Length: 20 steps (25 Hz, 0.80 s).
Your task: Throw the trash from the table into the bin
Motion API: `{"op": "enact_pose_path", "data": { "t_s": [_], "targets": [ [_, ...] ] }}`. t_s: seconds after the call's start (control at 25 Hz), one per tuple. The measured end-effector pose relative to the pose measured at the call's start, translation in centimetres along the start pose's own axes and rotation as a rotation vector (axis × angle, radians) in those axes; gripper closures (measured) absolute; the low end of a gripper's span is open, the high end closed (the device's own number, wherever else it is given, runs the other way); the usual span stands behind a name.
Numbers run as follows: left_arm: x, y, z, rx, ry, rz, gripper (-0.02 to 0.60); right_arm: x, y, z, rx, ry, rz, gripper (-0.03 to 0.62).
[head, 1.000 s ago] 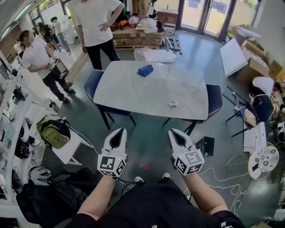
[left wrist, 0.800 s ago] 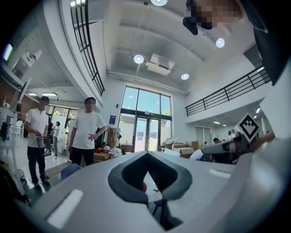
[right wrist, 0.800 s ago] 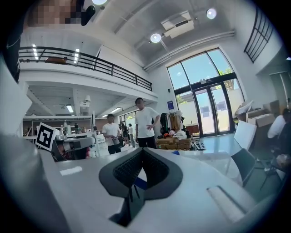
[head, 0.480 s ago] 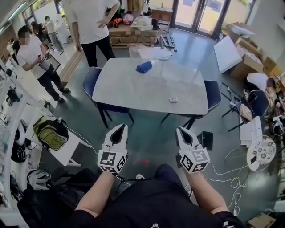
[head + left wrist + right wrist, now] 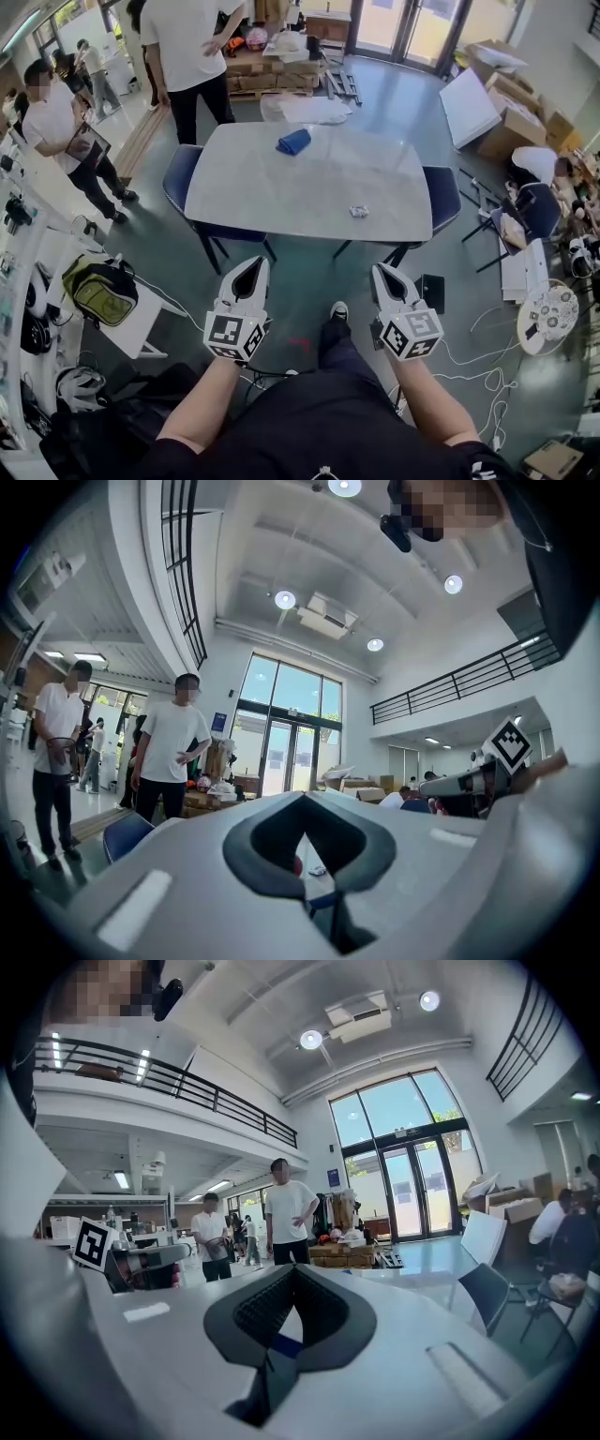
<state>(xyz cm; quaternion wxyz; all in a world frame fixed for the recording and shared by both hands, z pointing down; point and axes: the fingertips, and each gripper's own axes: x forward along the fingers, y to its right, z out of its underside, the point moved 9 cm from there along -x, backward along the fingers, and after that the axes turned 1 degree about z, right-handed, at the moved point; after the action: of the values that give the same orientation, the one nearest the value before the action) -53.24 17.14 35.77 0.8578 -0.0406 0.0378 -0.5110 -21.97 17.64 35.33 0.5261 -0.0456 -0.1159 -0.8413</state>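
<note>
Polished grey floor fills a bright hall with glass doors at the far end, and on it stands a white rounded rectangular table (image 5: 281,202), with a dark blue chair (image 5: 178,180) at its left end and another (image 5: 442,195) at its right. The small crumpled white piece of trash (image 5: 359,212) lies on the table's near right part, close to the near edge. It is well apart from a folded blue cloth (image 5: 293,142) towards the far edge. Both tools hover over the floor on the near side of the table, short of its edge and well apart from the trash. The left gripper (image 5: 251,268) has its fingertips pressed together with nothing between them. The right gripper (image 5: 382,274) is likewise closed and empty. A person in a white T-shirt (image 5: 183,42) stands beyond the table at far left, beside stacked cardboard boxes (image 5: 272,70). A yellow-green backpack (image 5: 101,291) rests on the floor at near left.
</note>
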Motion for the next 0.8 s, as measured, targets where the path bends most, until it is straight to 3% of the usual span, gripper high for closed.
{"op": "enact_pose_path", "data": {
  "t_s": [0.4, 0.8],
  "targets": [
    [7.7, -1.1, -0.3, 0.010, -0.030, -0.025, 0.580, 7.0, 6.0, -1.6, 0.021, -0.017, -0.039, 0.566],
    [20.3, -2.3, -0.1, 0.007, -0.075, -0.076, 0.580, 16.9, 15.2, -4.3, 0.031, -0.065, -0.087, 0.566]
  ]
}}
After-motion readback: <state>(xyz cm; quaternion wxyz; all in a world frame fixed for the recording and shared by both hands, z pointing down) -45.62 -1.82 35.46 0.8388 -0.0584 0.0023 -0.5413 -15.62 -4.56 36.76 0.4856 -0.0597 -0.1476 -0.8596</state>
